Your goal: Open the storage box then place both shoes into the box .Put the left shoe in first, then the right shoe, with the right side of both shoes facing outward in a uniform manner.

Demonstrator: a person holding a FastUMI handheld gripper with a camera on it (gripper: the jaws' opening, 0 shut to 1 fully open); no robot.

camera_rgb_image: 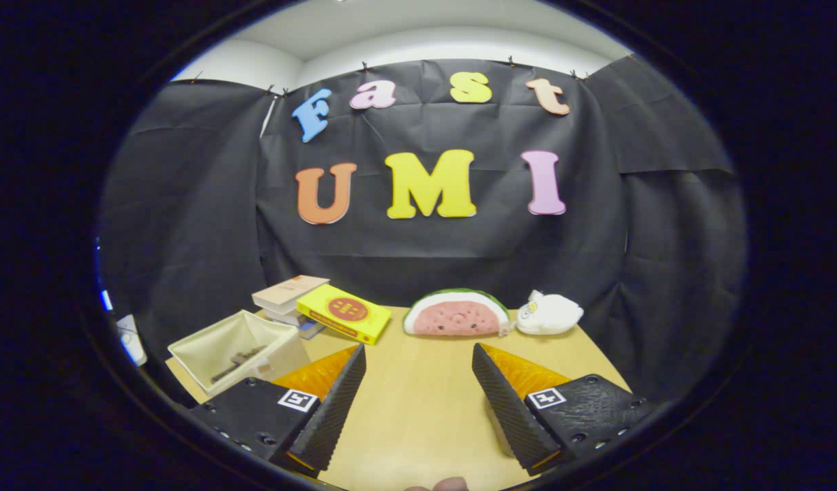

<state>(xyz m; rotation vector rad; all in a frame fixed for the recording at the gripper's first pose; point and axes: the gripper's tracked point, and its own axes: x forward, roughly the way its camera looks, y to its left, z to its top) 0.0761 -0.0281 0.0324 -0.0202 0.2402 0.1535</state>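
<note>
So the wooden table [418, 409] takes up most of the scene. Gripper [418, 382] is hovering over it with the fingers spread wide apart, nothing between them, just bare tabletop. Off beyond the left finger sits the storage box [237, 351], cream colored, top open, with something dark lying inside; can't tell if that's a shoe. Behind it is a stack of books [292, 300] with a yellow book [343, 312] leaning against them. Further back a watermelon plush [457, 315], then a small white plush [548, 312]. Looks like the box-opening part is done, the shoe part I honestly can't judge
</note>
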